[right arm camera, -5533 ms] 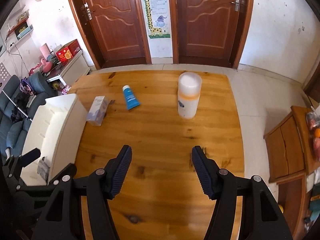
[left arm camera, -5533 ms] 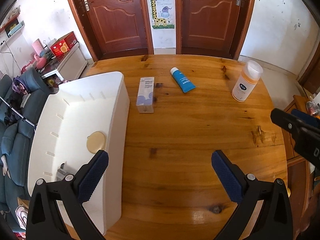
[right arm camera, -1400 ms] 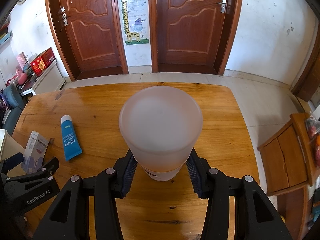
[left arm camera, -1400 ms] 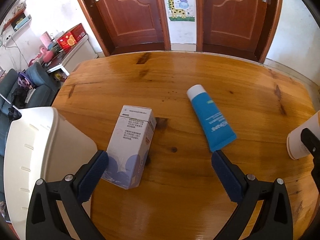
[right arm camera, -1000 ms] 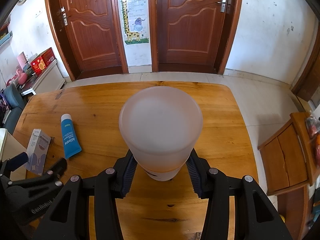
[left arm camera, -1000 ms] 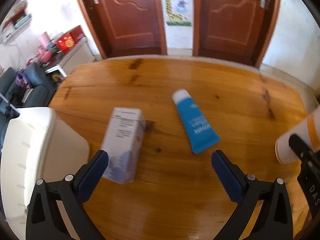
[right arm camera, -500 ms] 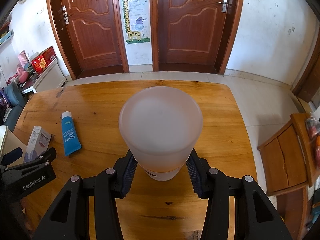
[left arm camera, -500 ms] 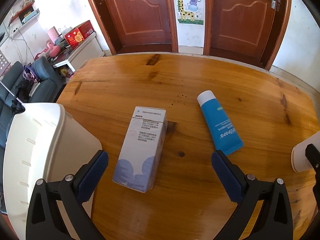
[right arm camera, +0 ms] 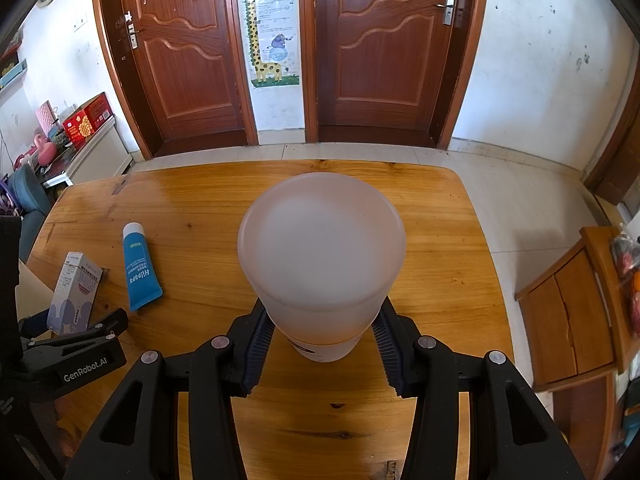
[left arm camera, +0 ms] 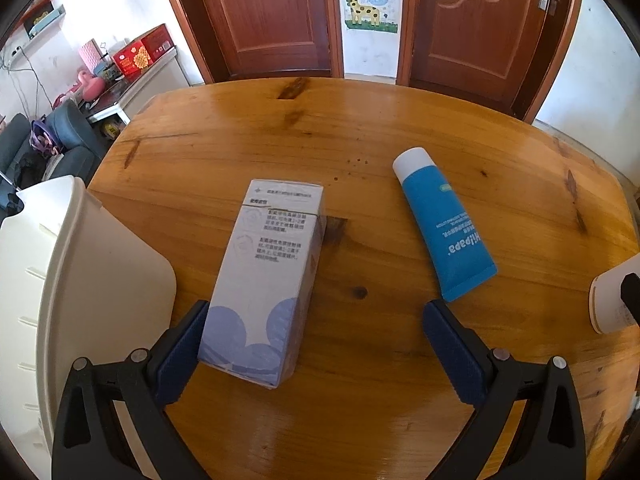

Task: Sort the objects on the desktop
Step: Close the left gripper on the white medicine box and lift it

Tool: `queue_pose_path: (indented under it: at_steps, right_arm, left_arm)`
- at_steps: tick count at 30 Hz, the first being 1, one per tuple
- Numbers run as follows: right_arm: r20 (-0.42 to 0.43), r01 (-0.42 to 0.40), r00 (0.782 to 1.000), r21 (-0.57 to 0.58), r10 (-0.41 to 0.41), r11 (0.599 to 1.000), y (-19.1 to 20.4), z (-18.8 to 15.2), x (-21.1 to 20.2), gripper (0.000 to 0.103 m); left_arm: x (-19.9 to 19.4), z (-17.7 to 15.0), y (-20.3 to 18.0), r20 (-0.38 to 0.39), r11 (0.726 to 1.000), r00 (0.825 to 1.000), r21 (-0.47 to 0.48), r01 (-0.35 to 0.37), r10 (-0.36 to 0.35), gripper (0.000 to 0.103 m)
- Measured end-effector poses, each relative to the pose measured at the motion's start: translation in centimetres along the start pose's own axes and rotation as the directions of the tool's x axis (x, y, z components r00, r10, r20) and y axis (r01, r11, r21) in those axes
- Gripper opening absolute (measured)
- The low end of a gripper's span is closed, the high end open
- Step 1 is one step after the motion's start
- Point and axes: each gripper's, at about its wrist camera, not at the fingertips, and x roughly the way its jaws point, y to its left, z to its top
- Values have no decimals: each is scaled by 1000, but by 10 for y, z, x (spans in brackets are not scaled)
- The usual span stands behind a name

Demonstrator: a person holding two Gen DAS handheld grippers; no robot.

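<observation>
Right gripper (right arm camera: 322, 344): I see both pads pressed on the lower sides of the white bottle (right arm camera: 322, 256), jaws closed on it.
White bottle: upright on the wooden table (right arm camera: 436, 280), wide frosted cap facing my right camera; an orange band shows near the base.
Left gripper (left arm camera: 312, 344): jaws wide apart, nothing clamped. The left pad (left arm camera: 182, 354) sits just beside the near corner of the carton (left arm camera: 268, 272); I cannot tell whether it touches. The right pad stands well clear.
Carton: lying flat on the table between the open jaws, printed face up.
Blue tube (left arm camera: 442, 224): lying flat to the right of the carton, white cap pointing away from me.
White bin (left arm camera: 80, 280): at the table's left edge, just beside the carton.
</observation>
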Motion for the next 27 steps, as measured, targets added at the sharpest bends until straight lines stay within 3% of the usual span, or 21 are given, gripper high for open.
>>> queue_pose_path:
  at_steps: [3, 5, 11, 27]
  right_arm:
    - [3, 0, 1000, -1, 0, 1000, 0, -1, 0, 47]
    - [6, -2, 1000, -2, 2, 1000, 0, -2, -1, 47]
    - [8, -26, 1000, 4, 26, 1000, -2, -2, -2, 47]
    - [13, -63, 998, -7, 63, 998, 3, -6, -13, 47]
  left_arm:
    - [-4, 1, -3, 15, 1000, 1000, 8, 10, -10, 88]
    - [-6, 2, -5, 20, 1000, 999, 8, 24, -25, 71]
    - [-10, 4, -11, 23, 997, 997, 21, 72, -72, 35]
    - [-23, -5, -7, 36, 996, 995, 21, 89, -90, 32]
